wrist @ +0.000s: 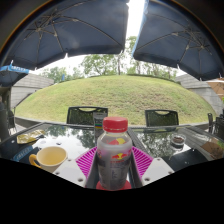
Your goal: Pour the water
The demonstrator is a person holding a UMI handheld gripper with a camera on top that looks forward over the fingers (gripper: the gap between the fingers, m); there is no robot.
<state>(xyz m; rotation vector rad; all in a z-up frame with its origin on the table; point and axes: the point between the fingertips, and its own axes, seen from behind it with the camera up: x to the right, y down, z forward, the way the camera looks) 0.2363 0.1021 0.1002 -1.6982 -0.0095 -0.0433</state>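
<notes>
A clear plastic bottle (114, 155) with a red cap and a red and yellow label stands upright between my gripper's (114, 172) two fingers. Both pink pads (87, 160) press against its sides, so the gripper is shut on the bottle. To the left of the bottle, a yellow cup (49, 157) rests on the glass table (70, 140), a short way beyond the left finger. The bottle's base is hidden below the fingers.
Two dark chairs (86, 115) stand at the table's far side, with a grassy mound behind them. Large dark umbrellas (70, 35) spread overhead. Small objects (178, 141) lie on the table to the right of the bottle.
</notes>
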